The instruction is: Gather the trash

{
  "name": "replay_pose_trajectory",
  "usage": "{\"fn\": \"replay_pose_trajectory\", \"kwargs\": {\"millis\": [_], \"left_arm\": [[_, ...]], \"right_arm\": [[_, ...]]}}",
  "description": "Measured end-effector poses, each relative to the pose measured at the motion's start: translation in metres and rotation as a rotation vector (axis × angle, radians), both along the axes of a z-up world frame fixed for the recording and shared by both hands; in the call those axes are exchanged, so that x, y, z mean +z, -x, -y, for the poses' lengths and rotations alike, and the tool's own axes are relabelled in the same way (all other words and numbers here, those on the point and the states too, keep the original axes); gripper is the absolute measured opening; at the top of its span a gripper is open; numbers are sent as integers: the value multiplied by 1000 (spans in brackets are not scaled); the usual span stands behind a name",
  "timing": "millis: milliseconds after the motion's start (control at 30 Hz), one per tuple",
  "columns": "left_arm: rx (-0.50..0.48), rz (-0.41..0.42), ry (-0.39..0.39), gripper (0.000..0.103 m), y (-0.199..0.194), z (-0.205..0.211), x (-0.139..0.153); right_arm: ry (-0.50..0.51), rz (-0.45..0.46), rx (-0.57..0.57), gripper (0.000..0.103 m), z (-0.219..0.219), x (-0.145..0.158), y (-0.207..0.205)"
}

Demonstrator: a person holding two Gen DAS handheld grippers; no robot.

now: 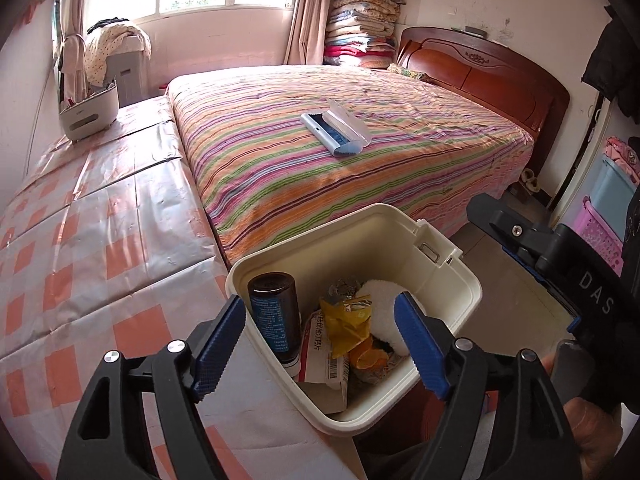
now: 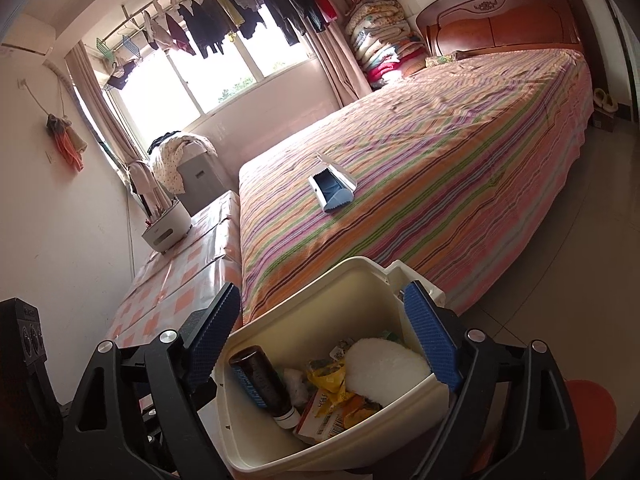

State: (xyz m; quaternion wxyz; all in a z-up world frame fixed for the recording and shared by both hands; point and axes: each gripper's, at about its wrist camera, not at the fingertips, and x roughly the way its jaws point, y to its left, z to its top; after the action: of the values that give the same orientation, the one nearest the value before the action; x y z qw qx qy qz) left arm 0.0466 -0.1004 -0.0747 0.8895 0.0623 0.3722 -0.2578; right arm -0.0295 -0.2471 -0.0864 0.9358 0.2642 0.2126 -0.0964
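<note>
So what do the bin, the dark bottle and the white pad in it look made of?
Bin: cream moulded plastic, probably; smooth satin walls, rounded rim.
Bottle: dark brown and glossy, glass or plastic, can't tell which; printed blue label.
Pad: soft fleecy fabric or cotton, judging by its fuzzy matte surface.

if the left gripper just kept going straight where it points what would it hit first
Probably the trash inside the cream bin: the open left gripper aims into its mouth, at the yellow wrapper. Depth is unclear.
</note>
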Motion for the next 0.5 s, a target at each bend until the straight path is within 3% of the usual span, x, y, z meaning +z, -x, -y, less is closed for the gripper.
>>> {"fn": "replay_pose_trajectory", "kwargs": {"millis": [200, 500], "left_arm": [[150, 32, -62, 77, 14, -35, 3], [282, 64, -102, 77, 37, -85, 14]], "right_arm": [[97, -20, 26, 88, -25, 7, 6], [227, -61, 81, 89, -77, 19, 29]]}}
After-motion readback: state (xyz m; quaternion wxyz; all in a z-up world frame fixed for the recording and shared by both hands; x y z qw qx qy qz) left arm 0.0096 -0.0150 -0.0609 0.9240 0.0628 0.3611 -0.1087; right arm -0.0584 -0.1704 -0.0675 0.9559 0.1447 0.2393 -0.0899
